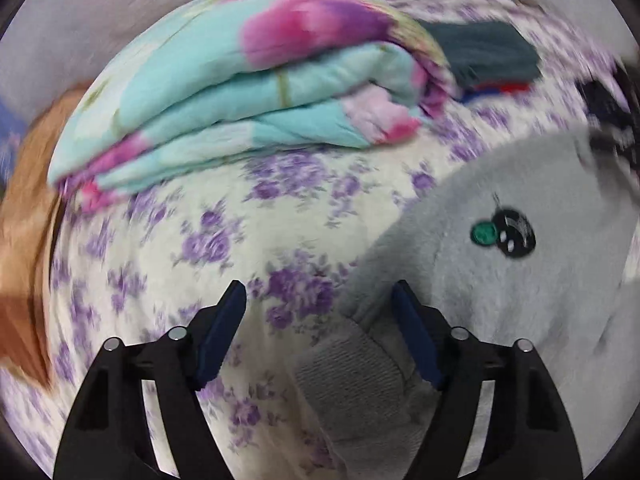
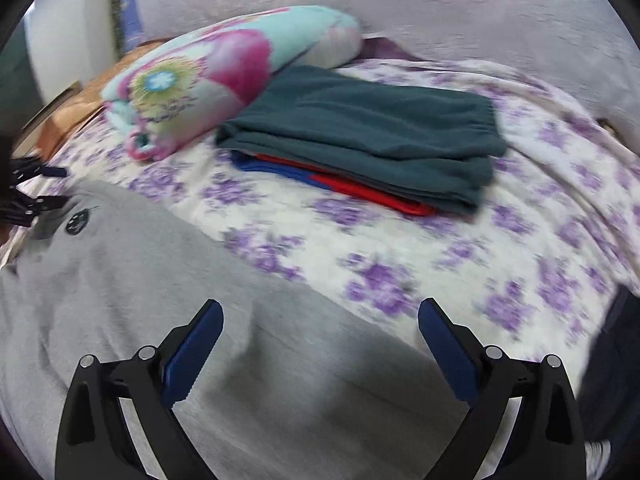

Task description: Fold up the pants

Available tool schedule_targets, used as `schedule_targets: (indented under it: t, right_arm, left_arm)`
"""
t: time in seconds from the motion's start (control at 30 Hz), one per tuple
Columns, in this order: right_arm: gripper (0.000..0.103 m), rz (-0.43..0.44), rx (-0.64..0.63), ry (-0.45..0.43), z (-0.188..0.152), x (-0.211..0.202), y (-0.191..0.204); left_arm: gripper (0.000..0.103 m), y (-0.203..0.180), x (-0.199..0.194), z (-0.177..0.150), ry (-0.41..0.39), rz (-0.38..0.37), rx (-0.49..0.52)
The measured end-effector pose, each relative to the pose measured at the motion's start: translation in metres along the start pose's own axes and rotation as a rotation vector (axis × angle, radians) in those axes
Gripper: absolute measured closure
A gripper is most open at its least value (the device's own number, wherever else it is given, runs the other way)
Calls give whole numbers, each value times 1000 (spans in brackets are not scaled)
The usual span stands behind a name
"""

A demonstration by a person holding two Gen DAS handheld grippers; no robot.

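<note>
Grey fleece pants (image 1: 500, 288) with a small black-and-green embroidered badge (image 1: 505, 233) are lying flat on the white bedspread printed with purple flowers (image 1: 192, 240), filling the lower right of the left wrist view and the lower left of the right wrist view. Your left gripper (image 1: 320, 300) is hovering with its blue pads spread apart, straddling the ribbed grey cuff or hem (image 1: 352, 368) at the bottom centre; nothing is clamped. Your right gripper (image 2: 320, 320) is likewise standing open over the grey cloth, holding nothing.

Judgement: you are lining up the pinch. Be taking the ribbed edge squarely with the left, both layers together, and be catching the matching edge with the right before lifting, so the fold is landing even.

Open bedspread is lying at mid-frame, beyond the pants. Be keeping clear of the folded turquoise-and-pink floral quilt (image 1: 248, 92) in the upper frame and the stack of folded dark green, red and blue garments (image 2: 372, 140) just beside it. Both views are blurring.
</note>
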State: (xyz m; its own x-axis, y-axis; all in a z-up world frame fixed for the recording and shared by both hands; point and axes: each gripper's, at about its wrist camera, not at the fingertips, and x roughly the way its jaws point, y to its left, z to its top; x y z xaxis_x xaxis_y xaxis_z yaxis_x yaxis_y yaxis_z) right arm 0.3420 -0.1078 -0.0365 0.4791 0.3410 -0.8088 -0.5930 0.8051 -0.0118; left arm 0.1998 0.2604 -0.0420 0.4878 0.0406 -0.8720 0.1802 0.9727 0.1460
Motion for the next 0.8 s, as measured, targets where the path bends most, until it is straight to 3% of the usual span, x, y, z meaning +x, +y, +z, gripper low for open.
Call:
schedule_targets:
  t: [0.1, 0.17, 0.23, 0.27, 0.3, 0.43, 0.53, 0.63, 0.7, 0.8]
  right_arm:
    - [23, 86, -33, 69, 5, 20, 12]
    - [36, 39, -63, 108, 5, 34, 21]
    - [63, 48, -63, 116, 3, 39, 26]
    - [76, 67, -51, 110, 2, 35, 27]
    - [96, 82, -43, 102, 2, 29, 29]
    - [96, 142, -3, -18, -2, -30, 29]
    - [96, 178, -40, -109, -14, -98, 41]
    - [96, 236, -91, -176, -46, -170, 62]
    - [96, 286, -112, -184, -73, -201, 77]
    - [96, 333, -126, -149, -121, -221, 101]
  left_arm:
    - [42, -12, 8, 6, 21, -5, 73]
    - [47, -17, 13, 9, 21, -12, 106]
    - [71, -21, 20, 10, 41, -53, 123]
    - [88, -22, 20, 11, 45, -78, 123]
    - [92, -28, 18, 10, 35, -61, 134]
    - [94, -39, -12, 9, -29, 12, 177]
    - [95, -37, -77, 2, -159, -8, 155]
    - [95, -42, -143, -21, -276, -30, 177]
    - [94, -54, -178, -46, -319, -6, 242]
    - [94, -75, -202, -84, -305, 7, 288]
